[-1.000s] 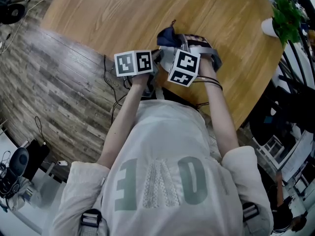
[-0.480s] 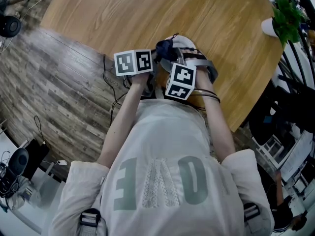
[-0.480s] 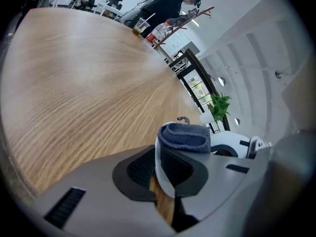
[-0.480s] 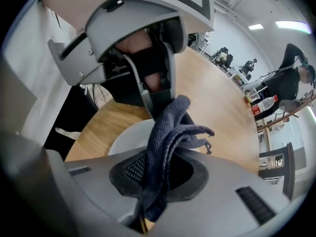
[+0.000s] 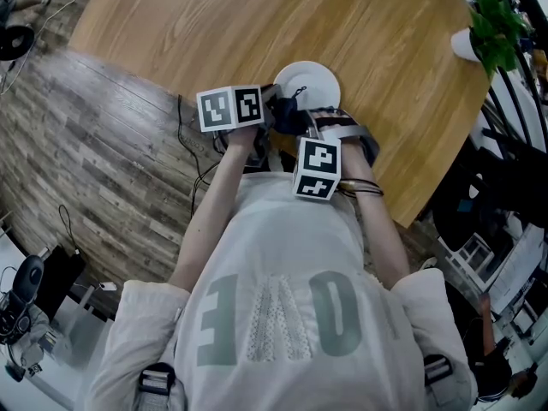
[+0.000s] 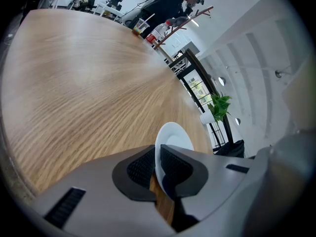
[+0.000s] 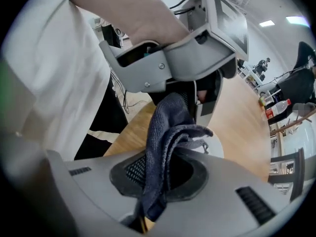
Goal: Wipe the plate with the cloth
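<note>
A small white plate point(image 5: 306, 84) rests on the round wooden table point(image 5: 214, 24) near its front edge. My left gripper point(image 5: 272, 103) is shut on the plate's near-left rim; in the left gripper view the plate point(image 6: 171, 136) runs edge-on between the pads of the left gripper point(image 6: 158, 168). My right gripper point(image 5: 305, 127) is shut on a dark blue cloth point(image 5: 294, 116), which hangs at the plate's near edge. In the right gripper view the cloth point(image 7: 165, 132) bunches up between the jaws of the right gripper point(image 7: 159, 174), with the plate point(image 7: 216, 146) and the left gripper's body point(image 7: 173, 58) just behind it.
A green plant in a white pot point(image 5: 490, 26) stands at the table's right edge. The table's front edge curves just under both grippers, with wood flooring and cables point(image 5: 193, 157) below. Bottles and cups point(image 6: 148, 29) stand at the table's far end, with people beyond.
My right gripper has drawn the cloth back across the plate toward the person, uncovering most of the white plate. The left gripper has kept still on the rim.
</note>
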Tool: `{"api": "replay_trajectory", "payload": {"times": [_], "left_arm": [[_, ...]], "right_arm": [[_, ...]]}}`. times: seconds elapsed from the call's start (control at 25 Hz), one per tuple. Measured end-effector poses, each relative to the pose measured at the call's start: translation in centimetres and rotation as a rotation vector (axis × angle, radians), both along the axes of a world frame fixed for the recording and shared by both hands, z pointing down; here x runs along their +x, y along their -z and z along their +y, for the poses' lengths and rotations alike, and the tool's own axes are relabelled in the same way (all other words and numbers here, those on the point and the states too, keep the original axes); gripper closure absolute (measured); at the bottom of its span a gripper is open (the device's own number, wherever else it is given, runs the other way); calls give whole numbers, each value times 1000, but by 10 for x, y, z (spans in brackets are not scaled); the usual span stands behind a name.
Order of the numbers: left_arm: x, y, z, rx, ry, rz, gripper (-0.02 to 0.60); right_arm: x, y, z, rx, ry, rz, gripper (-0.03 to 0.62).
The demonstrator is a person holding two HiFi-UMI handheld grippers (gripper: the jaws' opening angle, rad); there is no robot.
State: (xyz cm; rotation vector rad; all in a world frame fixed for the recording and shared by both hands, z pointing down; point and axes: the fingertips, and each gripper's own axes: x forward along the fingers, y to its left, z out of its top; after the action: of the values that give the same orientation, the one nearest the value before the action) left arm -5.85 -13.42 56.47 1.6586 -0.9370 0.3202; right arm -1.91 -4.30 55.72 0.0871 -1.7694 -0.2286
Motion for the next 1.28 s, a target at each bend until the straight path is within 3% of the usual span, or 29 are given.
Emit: {"api": "replay_trajectory", "payload": {"times": [0.28, 0.4, 0.44, 0.52, 0.64, 0.76, 0.84, 1.0, 1.28], "left_arm": [[1, 1, 1, 22, -8, -8, 541], [-4, 11, 1, 98, -9, -25, 537], [-7, 18, -2, 131, 13, -21, 525], [-16, 36, -13, 189, 83, 4, 435], [-34, 59, -32, 249, 142, 21, 411], [-60, 82, -45, 322, 201, 21, 418], [-83, 96, -50, 422, 276, -55, 575], [-98, 109, -47, 541, 272, -213, 575], [-94, 109, -43, 556, 216, -243, 575]], "right_arm": [[1, 3, 2, -35, -16, -22, 537], [1, 8, -6, -34, -58, -54, 537], [4, 9, -11, -31, -78, -64, 537], [12, 13, -23, -11, -128, -80, 537], [20, 23, -51, 53, -205, -114, 537], [14, 30, -85, 110, -257, -153, 537], [5, 28, -103, 130, -253, -162, 537], [-11, 20, -116, 161, -178, -140, 537], [-31, 5, -103, 150, -93, -92, 537]]}}
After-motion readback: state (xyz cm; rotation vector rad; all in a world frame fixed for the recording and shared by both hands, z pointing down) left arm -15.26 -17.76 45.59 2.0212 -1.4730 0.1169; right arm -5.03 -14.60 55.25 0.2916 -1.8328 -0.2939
